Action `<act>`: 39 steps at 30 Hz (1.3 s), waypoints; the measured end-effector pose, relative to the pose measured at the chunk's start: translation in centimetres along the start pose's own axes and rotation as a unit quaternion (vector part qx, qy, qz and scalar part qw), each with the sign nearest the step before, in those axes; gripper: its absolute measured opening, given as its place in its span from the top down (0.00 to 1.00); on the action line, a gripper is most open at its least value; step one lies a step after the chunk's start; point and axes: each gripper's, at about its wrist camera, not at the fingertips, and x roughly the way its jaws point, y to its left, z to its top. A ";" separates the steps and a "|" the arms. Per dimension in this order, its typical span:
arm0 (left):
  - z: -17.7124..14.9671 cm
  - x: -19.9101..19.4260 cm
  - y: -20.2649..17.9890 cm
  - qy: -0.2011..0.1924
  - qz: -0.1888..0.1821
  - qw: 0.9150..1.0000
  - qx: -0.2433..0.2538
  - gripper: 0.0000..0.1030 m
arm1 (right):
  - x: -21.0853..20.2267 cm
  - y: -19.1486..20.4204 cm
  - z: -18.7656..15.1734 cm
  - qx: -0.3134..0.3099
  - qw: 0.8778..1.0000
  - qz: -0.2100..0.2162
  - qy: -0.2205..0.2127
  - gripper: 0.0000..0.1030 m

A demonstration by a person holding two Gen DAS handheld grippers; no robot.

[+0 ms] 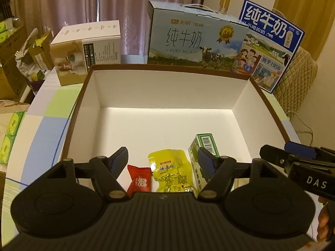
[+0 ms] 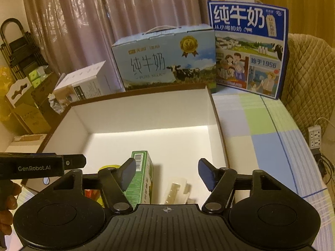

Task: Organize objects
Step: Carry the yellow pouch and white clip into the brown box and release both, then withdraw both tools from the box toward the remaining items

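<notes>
A large open box (image 1: 167,96) with white inside and brown rim lies on the table. On its floor near the front are a red candy (image 1: 139,179), a yellow snack packet (image 1: 170,170) and a green carton (image 1: 202,146). My left gripper (image 1: 163,159) hovers open above them, holding nothing. In the right wrist view the box (image 2: 146,113) holds the green carton (image 2: 142,175) and a pale wrapped item (image 2: 175,190). My right gripper (image 2: 166,172) stands open over these, empty. The right gripper (image 1: 293,156) also shows at the left view's right edge.
Behind the box stand a light blue milk case (image 1: 194,39), a dark blue milk case (image 1: 270,41) and a white-and-tan box (image 1: 88,52). The checked tablecloth (image 2: 261,129) shows to the right. A padded chair (image 2: 309,79) and a power strip (image 2: 315,138) are at right. Cardboard clutter (image 1: 18,48) sits at left.
</notes>
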 end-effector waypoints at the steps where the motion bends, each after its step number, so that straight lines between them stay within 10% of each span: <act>1: 0.0 -0.4 -0.1 -0.001 0.000 1.000 0.002 0.31 | -0.3 0.1 0.1 0.000 1.000 0.000 -0.001 0.35; 39: -11.4 -13.6 3.2 -0.013 -0.028 0.999 0.018 0.22 | -11.2 1.3 -8.1 -0.061 0.996 0.059 0.000 0.31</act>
